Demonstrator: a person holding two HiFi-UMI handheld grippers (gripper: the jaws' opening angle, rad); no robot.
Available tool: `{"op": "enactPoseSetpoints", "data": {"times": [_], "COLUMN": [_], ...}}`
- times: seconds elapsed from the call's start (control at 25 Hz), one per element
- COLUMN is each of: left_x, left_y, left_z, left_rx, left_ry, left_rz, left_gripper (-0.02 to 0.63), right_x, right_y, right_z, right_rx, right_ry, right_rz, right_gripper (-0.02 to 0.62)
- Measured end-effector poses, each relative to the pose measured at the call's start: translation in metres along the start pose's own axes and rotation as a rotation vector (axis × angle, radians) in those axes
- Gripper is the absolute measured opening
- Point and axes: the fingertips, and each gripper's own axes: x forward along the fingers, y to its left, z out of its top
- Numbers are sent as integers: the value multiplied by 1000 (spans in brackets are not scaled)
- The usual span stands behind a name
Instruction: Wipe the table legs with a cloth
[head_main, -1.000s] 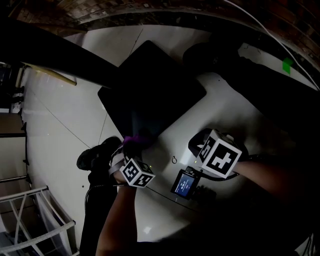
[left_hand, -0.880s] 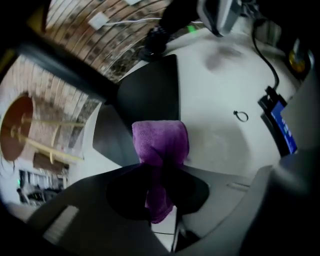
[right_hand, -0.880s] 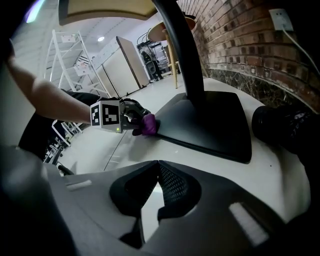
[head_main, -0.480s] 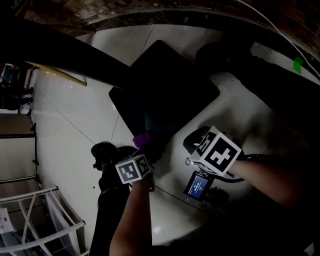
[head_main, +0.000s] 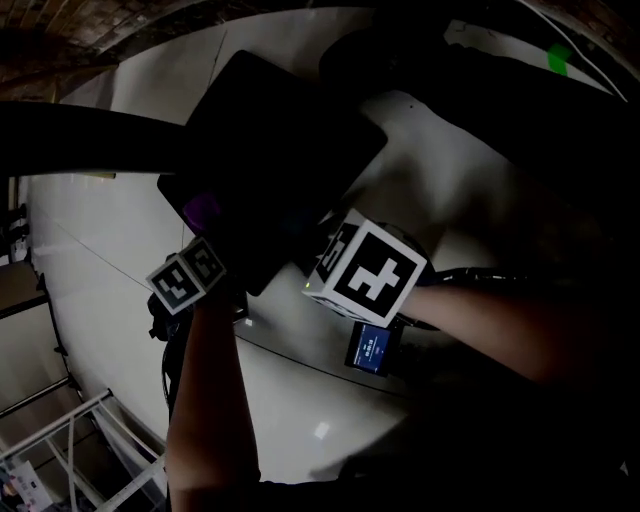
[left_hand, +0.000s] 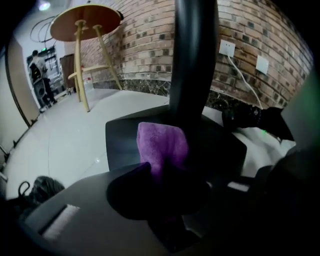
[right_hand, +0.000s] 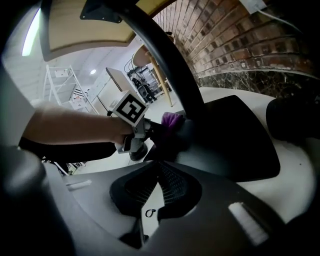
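Head view: dim and underexposed; only the pale floor (head_main: 110, 220) catches light, and the right side sinks to black.
Glare: one small bright reflection low on that floor.
Left gripper view: brighter, lit by a ceiling lamp (left_hand: 44, 6) at upper left; brick wall (left_hand: 145, 45) evenly lit, purple cloth (left_hand: 161, 145) sharp, jaws near the lens black and soft.
Right gripper view: strip light (right_hand: 34, 27) at upper left; far background washed out white.
Distortion: the table leg (right_hand: 165, 65) bows; corners go dark.
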Motion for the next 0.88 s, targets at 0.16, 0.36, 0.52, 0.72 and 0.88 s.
{"op": "enactPoseSetpoints", "data": {"times": [0.16, 0.36, 0.52, 0.72, 0.88], "left_x": [6, -6, -20, -24, -24], "left_y": [-9, 15, 44, 58, 64], "left_z": [2, -41, -97, -113, -113], "left_rx": [114, 147, 15, -115, -185], "left_ry": [61, 100, 152, 209, 210], "left_rz": [42, 101, 134, 187, 246], "left_gripper": [77, 77, 77, 77, 75], "right_x": [-1, -1, -1, 1, 2], "right_y": [1, 10, 14, 21, 14], "right_z": [-19, -23, -36, -39, -35], "right_rx": [-36, -45, -30, -33, -21], "right_ry": [46, 52, 75, 82, 70], "right_rz": [-24, 0, 4, 12, 11], "right_gripper": [2, 2, 2, 2, 2]}}
